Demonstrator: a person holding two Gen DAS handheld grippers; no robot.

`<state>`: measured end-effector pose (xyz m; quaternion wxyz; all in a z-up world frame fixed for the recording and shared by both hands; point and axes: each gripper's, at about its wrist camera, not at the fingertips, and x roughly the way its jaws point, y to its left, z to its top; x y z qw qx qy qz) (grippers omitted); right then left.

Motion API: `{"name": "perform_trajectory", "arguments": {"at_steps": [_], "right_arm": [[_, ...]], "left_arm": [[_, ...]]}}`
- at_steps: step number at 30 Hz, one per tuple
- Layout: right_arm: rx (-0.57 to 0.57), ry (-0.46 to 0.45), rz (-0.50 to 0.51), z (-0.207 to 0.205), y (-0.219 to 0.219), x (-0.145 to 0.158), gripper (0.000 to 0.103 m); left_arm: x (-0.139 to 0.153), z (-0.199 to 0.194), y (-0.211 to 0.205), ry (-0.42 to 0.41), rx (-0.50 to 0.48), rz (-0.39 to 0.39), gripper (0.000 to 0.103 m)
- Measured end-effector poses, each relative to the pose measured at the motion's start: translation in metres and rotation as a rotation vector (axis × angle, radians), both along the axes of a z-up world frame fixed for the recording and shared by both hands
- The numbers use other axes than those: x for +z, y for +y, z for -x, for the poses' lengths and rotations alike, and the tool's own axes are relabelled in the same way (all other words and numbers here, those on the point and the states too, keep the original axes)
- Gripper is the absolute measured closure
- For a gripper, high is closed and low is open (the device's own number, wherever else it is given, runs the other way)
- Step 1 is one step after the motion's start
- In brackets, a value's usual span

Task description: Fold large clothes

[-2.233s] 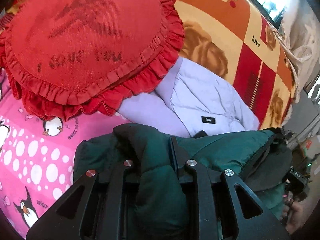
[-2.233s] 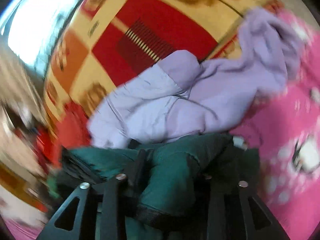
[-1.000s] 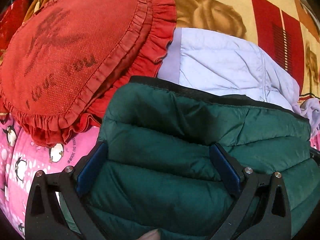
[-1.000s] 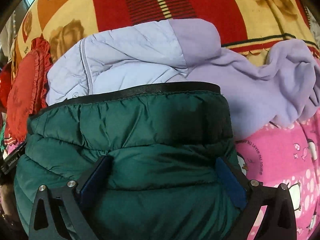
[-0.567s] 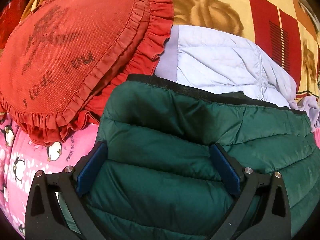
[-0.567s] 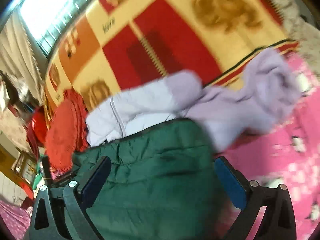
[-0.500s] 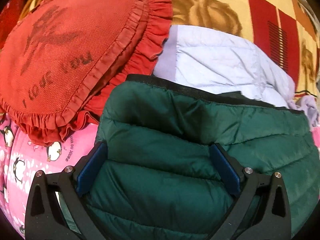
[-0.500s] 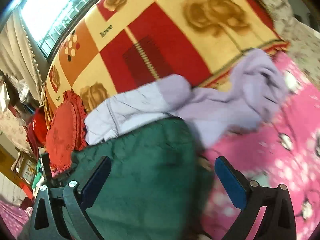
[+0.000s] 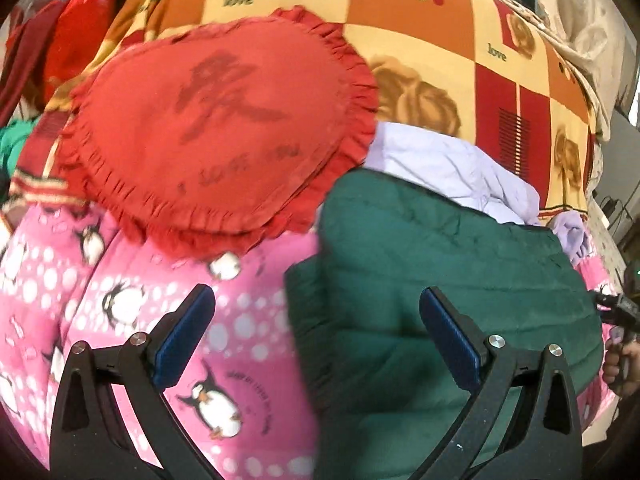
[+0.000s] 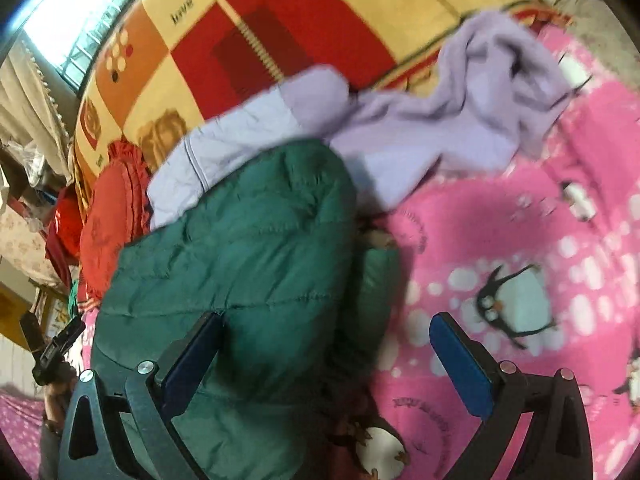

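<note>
I found the green padded jacket (image 9: 440, 280) lying as a compact folded bundle on the pink penguin blanket (image 9: 120, 300), so I judged its fold essentially complete. My left gripper (image 9: 316, 336) stood wide and empty over the bundle's left edge; my right gripper (image 10: 324, 360) stood likewise wide and empty over its right edge. Neither gripped cloth. The lilac jacket (image 10: 240, 136) and the lilac fleece (image 10: 460, 120) lay behind, touching the green bundle, and the fleece looked crumpled and unfolded; I judged that work remaining. The red frilled cushion (image 9: 224, 128) crowded the left rear corner. Open blanket lay to the right, giving room there.
</note>
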<state>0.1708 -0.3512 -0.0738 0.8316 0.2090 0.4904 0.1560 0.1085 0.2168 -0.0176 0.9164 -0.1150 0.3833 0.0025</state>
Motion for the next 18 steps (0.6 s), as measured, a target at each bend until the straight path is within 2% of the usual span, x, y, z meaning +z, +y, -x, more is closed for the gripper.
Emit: {"name": "perform_trajectory", "arguments": {"at_steps": [2, 4, 11, 13, 16, 18], "right_arm": [[0.004, 0.036, -0.048, -0.006, -0.004, -0.016, 0.0], [0.001, 0.025, -0.112, -0.008, -0.01, -0.024, 0.0], [0.058, -0.019, -0.139, -0.02, 0.001, -0.028, 0.0], [0.106, -0.026, -0.145, -0.022, 0.009, -0.027, 0.0], [0.136, -0.034, -0.12, -0.022, 0.015, -0.027, 0.0], [0.132, -0.032, -0.122, -0.022, 0.014, -0.029, 0.0]], "left_arm": [[-0.01, 0.003, 0.01, 0.017, 0.006, 0.043, 0.0], [-0.017, 0.004, 0.014, 0.022, 0.004, 0.071, 0.0], [-0.017, 0.0, 0.011, -0.017, -0.041, 0.148, 0.001], [-0.019, -0.005, 0.009, -0.004, -0.049, 0.129, 0.001], [-0.04, -0.017, -0.002, 0.089, -0.092, 0.076, 0.0], [-0.048, -0.017, -0.007, 0.075, -0.108, 0.06, 0.0]]}}
